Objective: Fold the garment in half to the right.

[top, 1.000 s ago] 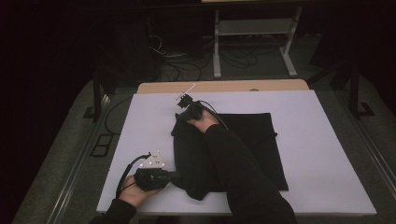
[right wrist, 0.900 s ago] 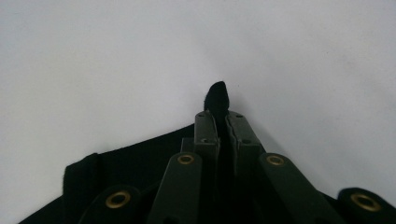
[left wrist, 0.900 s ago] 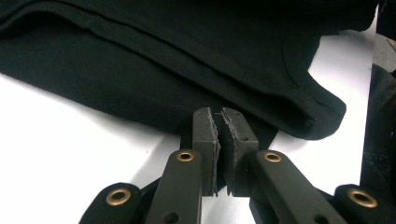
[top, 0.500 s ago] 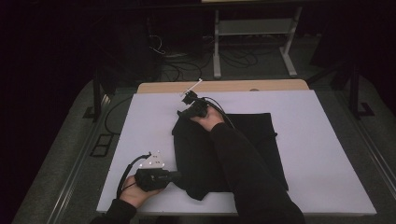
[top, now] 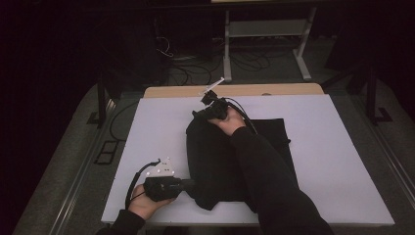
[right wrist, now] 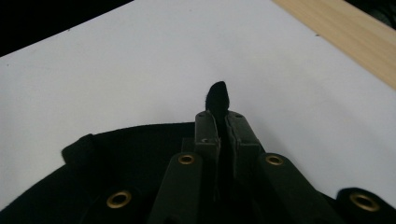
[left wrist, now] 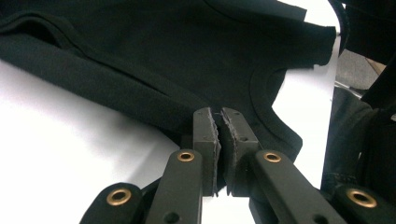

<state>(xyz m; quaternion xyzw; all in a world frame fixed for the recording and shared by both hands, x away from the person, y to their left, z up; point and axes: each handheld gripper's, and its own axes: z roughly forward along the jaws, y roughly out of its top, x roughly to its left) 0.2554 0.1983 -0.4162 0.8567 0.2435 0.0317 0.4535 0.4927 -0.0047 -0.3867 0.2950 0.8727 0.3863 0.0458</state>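
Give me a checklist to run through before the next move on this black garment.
1. Left gripper clamped on the black garment: ok.
2. Right gripper clamped on cloth, a tuft poking past the tips: ok.
3. Garment lying flat: not ok, it is bunched and lifted at the far end.
4. White table bare ahead of the right gripper: ok.
5. Which part each gripper holds: cannot tell.
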